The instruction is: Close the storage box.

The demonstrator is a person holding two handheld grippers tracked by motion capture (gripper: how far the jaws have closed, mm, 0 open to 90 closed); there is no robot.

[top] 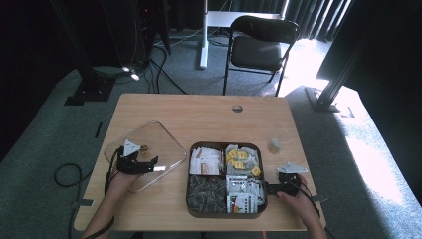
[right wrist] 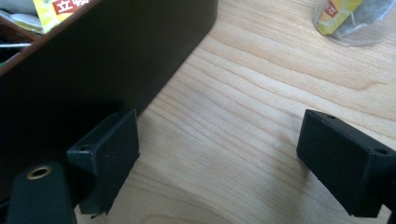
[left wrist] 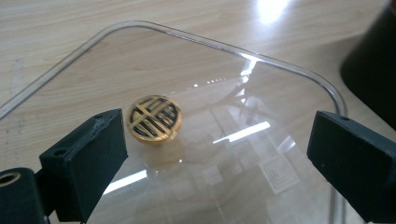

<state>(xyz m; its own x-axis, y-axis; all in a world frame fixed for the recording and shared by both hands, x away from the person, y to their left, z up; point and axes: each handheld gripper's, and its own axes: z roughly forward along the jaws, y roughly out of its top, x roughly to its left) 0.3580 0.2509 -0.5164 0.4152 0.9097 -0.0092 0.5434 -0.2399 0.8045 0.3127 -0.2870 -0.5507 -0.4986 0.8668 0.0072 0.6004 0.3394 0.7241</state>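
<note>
Lid knob (left wrist: 154, 118) beside left gripper (left wrist: 219, 154)

Between my left gripper (left wrist: 219, 154) jaws, matt black plastic, I see a glossy clear lid (left wrist: 243, 140) with a polished brass-coloured knob (left wrist: 154, 118). Beneath lies smooth pale wood-grain table (left wrist: 70, 28).

The table (top: 199, 112) is light wood with a fine brown grain. The lid (left wrist: 261, 154) is clear glass, and its knob (left wrist: 154, 118) is gold with a black line pattern. On the glass there is a pale square spiral pattern. The box (top: 194, 209) is dark brown, almost black. Inside it, 1 compartment has white sachets (top: 205, 162), 1 has yellow packets (top: 241, 159), 1 has dark grey packets (top: 206, 191), and 1 has white packets with green and red marks (top: 244, 194). The left gripper (left wrist: 219, 154) and the right gripper (right wrist: 219, 154) are black. The small cup (top: 273, 145) is clear, with something yellow inside.
</note>
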